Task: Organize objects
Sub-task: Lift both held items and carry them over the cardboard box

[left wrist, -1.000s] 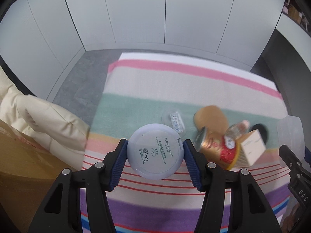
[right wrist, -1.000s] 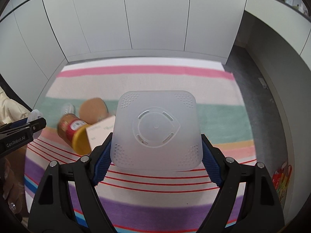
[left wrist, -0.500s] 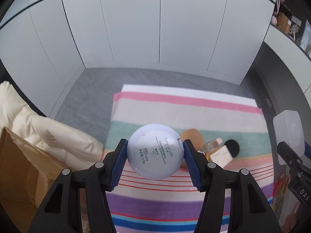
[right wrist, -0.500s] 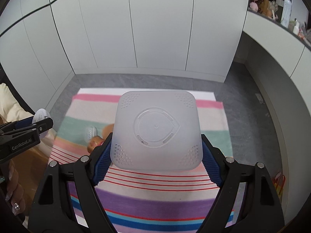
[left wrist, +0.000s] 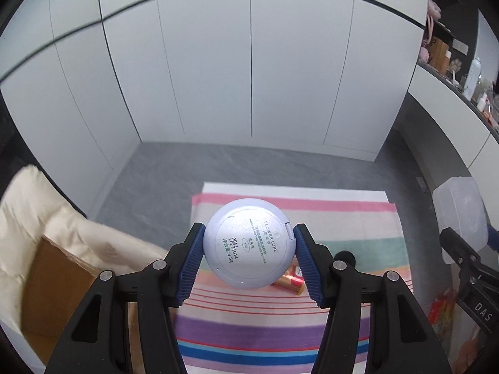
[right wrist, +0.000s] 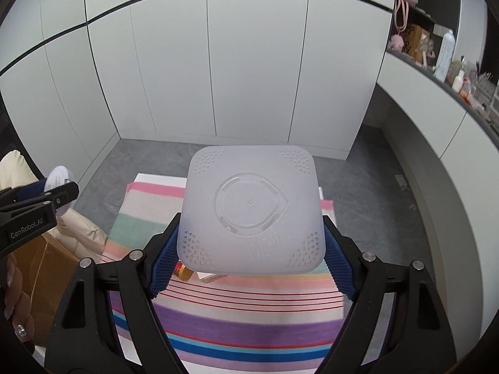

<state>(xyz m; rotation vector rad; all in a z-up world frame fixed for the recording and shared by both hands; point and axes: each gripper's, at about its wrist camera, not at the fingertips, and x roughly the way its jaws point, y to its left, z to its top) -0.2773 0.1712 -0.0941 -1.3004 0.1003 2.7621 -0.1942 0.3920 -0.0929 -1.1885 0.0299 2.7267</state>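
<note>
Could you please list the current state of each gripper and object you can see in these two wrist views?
left gripper: shut on the round compact, held in the air.
round compact: closed, clamped at its sides, printed label facing the camera.
right gripper: shut on the plastic container.
plastic container: base facing the camera, held in the air.
red can: lying on its side on the striped rug.
cardboard box: open.

It was a home room, likely a bedroom or dressing area: beyond the jaws stood white wardrobe doors (left wrist: 249, 78), below them a striped rug (left wrist: 343, 218) on grey floor, and to their right a shelf of toiletries (right wrist: 446, 53).
</note>
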